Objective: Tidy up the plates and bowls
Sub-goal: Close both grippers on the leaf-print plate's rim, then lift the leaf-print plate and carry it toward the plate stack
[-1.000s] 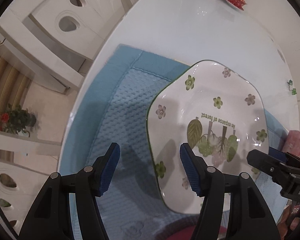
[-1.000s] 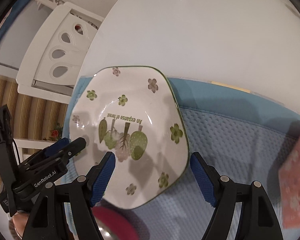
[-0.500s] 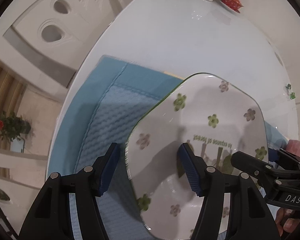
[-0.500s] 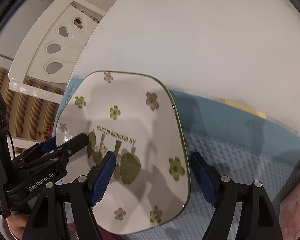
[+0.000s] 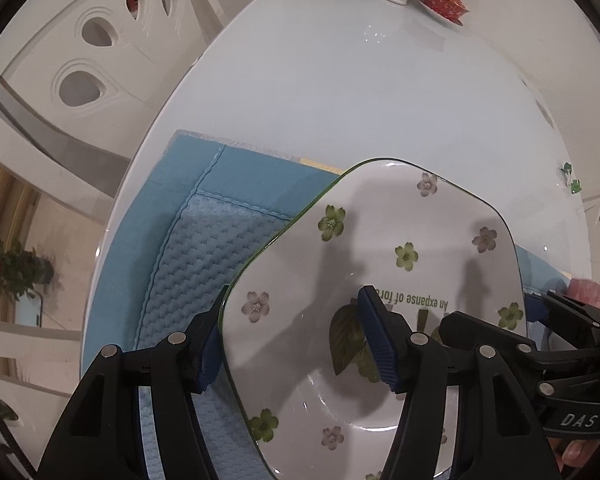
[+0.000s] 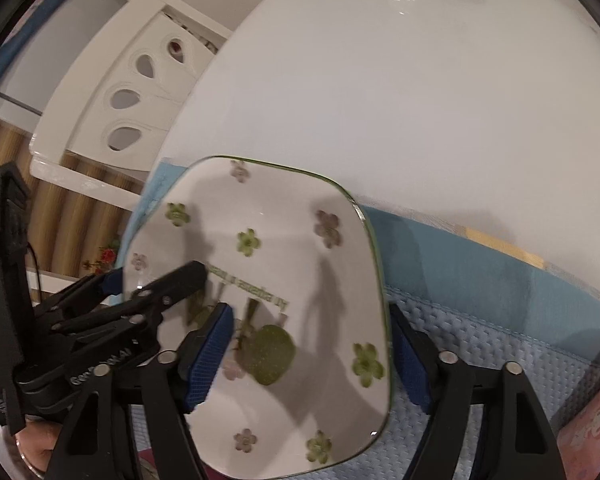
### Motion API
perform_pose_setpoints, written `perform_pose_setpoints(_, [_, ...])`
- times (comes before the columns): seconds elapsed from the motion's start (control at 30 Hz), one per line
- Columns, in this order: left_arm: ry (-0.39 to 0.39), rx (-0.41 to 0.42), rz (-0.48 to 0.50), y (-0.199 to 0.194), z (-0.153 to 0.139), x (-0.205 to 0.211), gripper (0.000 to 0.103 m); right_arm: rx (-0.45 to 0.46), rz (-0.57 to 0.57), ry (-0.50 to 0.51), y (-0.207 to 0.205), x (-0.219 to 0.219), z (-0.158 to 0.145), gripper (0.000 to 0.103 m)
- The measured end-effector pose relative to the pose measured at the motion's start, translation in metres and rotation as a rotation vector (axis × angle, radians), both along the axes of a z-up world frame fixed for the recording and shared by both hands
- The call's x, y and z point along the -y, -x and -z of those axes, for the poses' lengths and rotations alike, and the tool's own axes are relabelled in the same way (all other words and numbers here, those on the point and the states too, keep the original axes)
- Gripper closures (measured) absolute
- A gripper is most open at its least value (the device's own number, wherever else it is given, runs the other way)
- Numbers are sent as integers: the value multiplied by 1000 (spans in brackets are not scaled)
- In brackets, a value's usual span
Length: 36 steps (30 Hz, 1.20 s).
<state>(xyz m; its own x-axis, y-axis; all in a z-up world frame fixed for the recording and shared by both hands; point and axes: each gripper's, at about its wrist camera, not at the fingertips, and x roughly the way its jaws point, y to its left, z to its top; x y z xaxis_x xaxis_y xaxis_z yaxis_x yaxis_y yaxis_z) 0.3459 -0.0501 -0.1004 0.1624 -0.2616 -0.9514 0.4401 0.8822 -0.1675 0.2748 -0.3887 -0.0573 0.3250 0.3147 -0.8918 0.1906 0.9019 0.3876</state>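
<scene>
From my left camera, the plate (image 5: 380, 300) is tipped up over the blue mat (image 5: 188, 264), green edge between my left gripper (image 5: 288, 344) jaws; I can't tell if they pinch it. The white table (image 5: 360, 92) beyond is wide and bare.

From my right camera, the right gripper (image 6: 312, 360) has been closing on the plate's (image 6: 268, 280) other edge; the plate sits higher than a second ago.

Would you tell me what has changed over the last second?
The plate has risen off the blue mat, tilted, its rims now between the jaws of the left claw and right claw; the right's jaws have just been closing. The table stayed put.
</scene>
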Motion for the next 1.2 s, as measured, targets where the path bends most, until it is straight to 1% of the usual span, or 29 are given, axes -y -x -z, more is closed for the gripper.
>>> perform_pose_setpoints(0.23, [-11, 6, -1, -3, 2, 2, 46, 8, 19, 10, -5, -1, 2, 31])
perform_pose_setpoints(0.33, [12, -6, -5, -5, 2, -1, 47, 20, 39, -7, -8, 3, 1, 31])
perform_pose_setpoints(0.43, [29, -5, 4, -8, 1, -1, 47, 31, 36, -18, -10, 5, 1, 31])
perform_pose_setpoints(0.53, [5, 3, 14, -8, 0, 2, 47, 28, 18, -10, -11, 4, -1, 34])
perform_pose_setpoints(0.6, [-12, 25, 42, -4, -1, 5, 47, 23, -2, -3, -9, 3, -2, 35])
perform_pose_setpoints(0.73, [11, 29, 46, -2, -7, 4, 47, 13, -46, 13, -10, -2, -6, 35])
perform_pose_setpoints(0.93, [62, 31, 46, 1, -16, -2, 46, 33, -55, 8, -8, -4, -15, 35])
perform_pose_setpoints(1.0, [81, 21, 48, 3, -19, -4, 46, 40, -65, 29, -5, -6, -20, 36])
perform_pose_setpoints(1.2, [107, 23, 69, 13, -30, -5, 46, 63, -55, 14, 7, -1, -35, 36])
